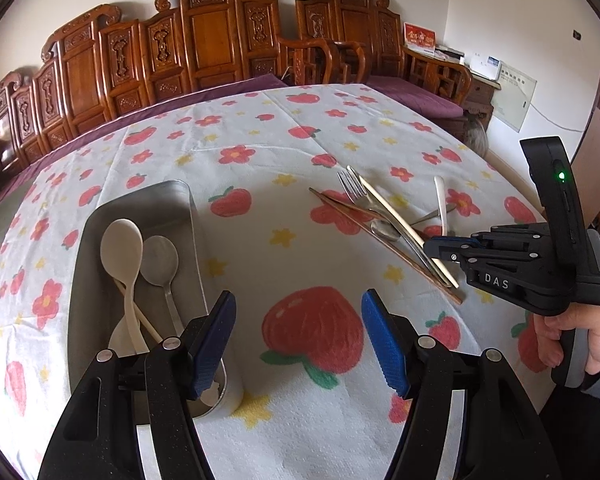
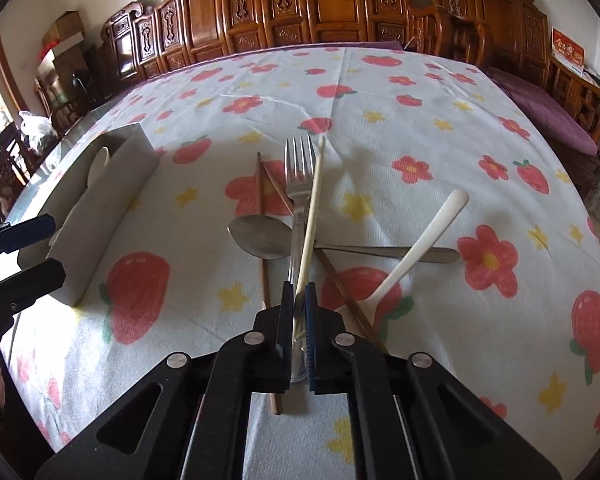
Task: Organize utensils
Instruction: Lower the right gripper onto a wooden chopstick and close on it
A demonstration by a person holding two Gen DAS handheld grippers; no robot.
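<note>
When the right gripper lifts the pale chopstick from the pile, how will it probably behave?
The pale chopstick looks thin, straight and stiff, so it should not bend. It is held near one end by the right gripper, so the far end may swing or pivot. It lies across the fork, so the fork might shift a little.

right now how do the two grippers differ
The left gripper is open, holding nothing, beside the metal tray. The right gripper is shut on the fork and a pale chopstick over the utensil pile. Both have black arms and blue pads.
</note>
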